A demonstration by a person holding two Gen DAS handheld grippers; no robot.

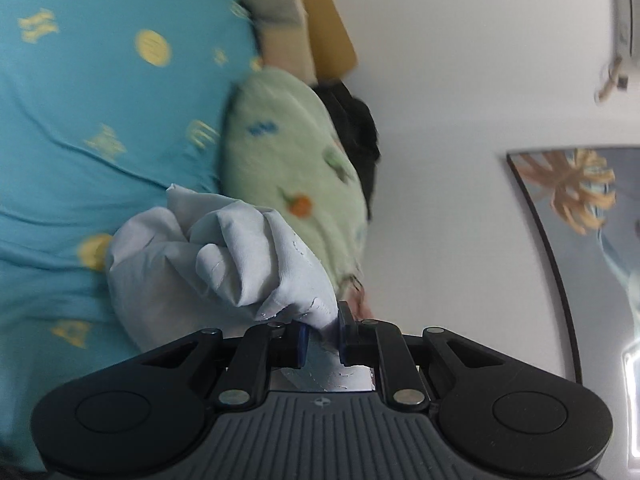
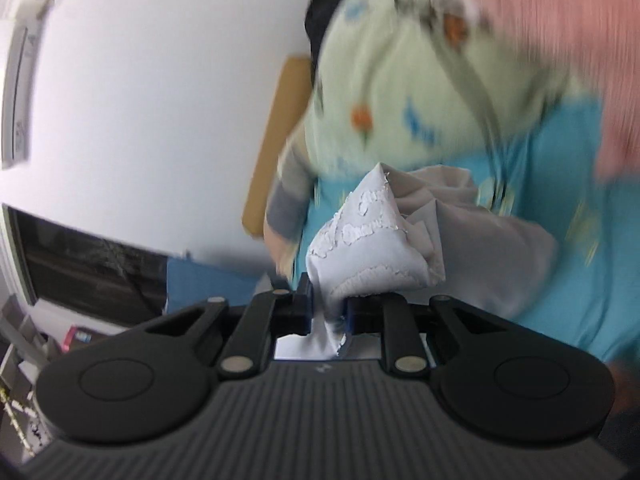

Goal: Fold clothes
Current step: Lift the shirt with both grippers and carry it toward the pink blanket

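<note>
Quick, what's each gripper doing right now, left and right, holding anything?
Left gripper: closed on a corner of the pale grey garment.
Right gripper: closed on a bunched part of the pale grey garment.

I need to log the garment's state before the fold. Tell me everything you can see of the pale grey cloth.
The pale grey cloth is a soft, thin fabric, bunched and creased, not yet folded. It hangs between both grippers: the left gripper pinches one stitched edge, the right gripper another, where cracked white print shows. Behind it lie the turquoise bedding and a green patterned pillow.
</note>
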